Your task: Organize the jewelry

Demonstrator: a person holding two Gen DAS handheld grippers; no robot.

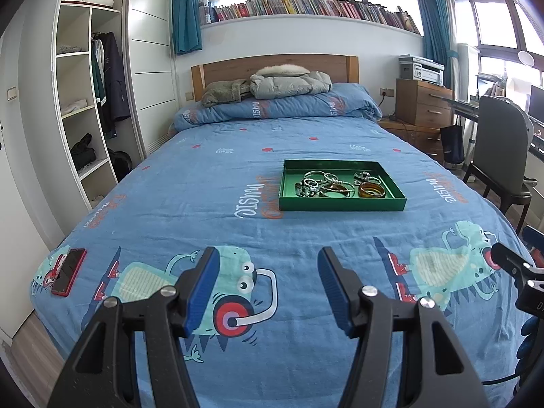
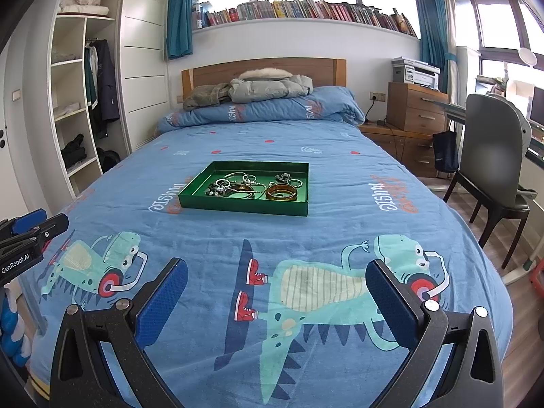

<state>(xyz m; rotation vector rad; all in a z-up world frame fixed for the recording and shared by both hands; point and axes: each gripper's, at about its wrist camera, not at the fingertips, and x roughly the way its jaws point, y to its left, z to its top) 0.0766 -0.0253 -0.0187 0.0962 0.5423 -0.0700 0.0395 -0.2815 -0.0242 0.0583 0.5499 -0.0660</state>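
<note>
Blue dinosaur-print bedspread point(image 1: 210, 183), wide and bare around the tray on every side. Green rectangular tray point(image 1: 341, 204) mid-bed, long axis across the bed, low walls. Inside, toward the near wall: tangled silver bangles point(image 1: 318, 178), beaded pieces, an amber bangle point(image 1: 372, 190) lying flat at the right end. Red phone point(image 1: 69, 271) near the left foot edge. Left gripper point(image 1: 268, 272) spread wide, holding nothing; right gripper point(image 2: 277, 284) likewise wide and empty, both well short of the tray.

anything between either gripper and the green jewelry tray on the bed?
Nothing visible. Only bare blue bedspread lies between the left gripper, the right gripper and the green tray. The red phone lies far off to the left.
</note>
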